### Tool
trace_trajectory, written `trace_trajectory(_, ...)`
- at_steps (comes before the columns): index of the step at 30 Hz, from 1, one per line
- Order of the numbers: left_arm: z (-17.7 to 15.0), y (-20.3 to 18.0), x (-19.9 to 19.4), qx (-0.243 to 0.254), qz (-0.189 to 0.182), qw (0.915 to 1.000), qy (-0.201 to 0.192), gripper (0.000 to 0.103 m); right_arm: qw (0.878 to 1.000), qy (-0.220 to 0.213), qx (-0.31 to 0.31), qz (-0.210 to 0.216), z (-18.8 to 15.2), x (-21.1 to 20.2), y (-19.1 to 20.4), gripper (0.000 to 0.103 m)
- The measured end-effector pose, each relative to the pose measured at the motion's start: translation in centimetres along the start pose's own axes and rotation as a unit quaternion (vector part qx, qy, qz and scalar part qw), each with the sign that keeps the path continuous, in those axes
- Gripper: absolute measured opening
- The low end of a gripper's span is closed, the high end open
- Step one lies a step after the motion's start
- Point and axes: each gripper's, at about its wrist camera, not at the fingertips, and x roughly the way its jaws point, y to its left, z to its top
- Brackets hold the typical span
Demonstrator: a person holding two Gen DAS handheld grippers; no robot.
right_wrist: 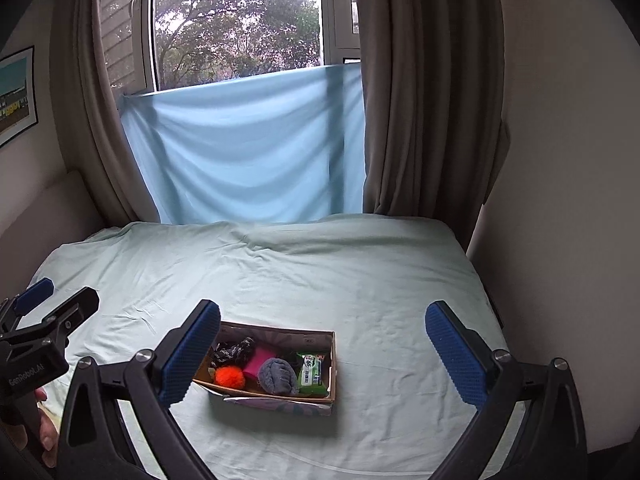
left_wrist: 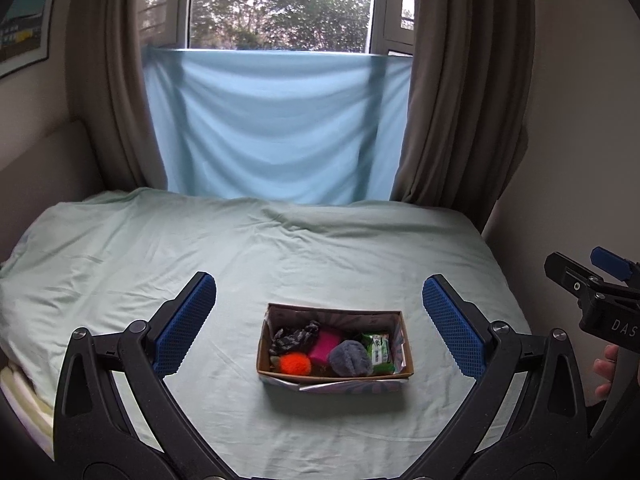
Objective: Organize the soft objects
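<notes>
A small cardboard box point(left_wrist: 394, 322) point(right_wrist: 333, 354) rests on the pale green bed sheet. Inside lie an orange pom-pom ball point(left_wrist: 295, 363) point(right_wrist: 229, 377), a pink block point(left_wrist: 324, 346) point(right_wrist: 259, 361), a grey rolled cloth point(left_wrist: 350, 357) point(right_wrist: 278, 376), a dark patterned fabric piece point(left_wrist: 294, 336) point(right_wrist: 234, 350) and a green tissue pack point(left_wrist: 378, 350) point(right_wrist: 312, 372). My left gripper point(left_wrist: 320, 320) hangs open above and in front of the box, holding nothing. The right gripper point(right_wrist: 322, 354) is open too, raised over the box's right side, empty.
The bed point(left_wrist: 160, 248) point(right_wrist: 360, 272) spreads wide around the box. A blue cloth point(left_wrist: 276, 120) hangs over the window between brown curtains point(left_wrist: 460, 100). The wall point(right_wrist: 560, 200) borders the bed's right side. A person's fingers point(left_wrist: 606, 368) show at the right edge.
</notes>
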Motion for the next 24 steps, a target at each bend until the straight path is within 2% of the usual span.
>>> trace_trajectory(6,0.0,-0.8,-0.5,0.010,0.013,0.9998,-0.012,0.103,1.000,-0.011,0.003,-0.005,0.0,-1.0,-1.2,0.102)
trace_trajectory(24,0.1,-1.1,-0.4,0.020,0.008,0.9996,-0.020,0.103,1.000,-0.014,0.002,-0.014,0.2,-1.0,-1.4,0.102)
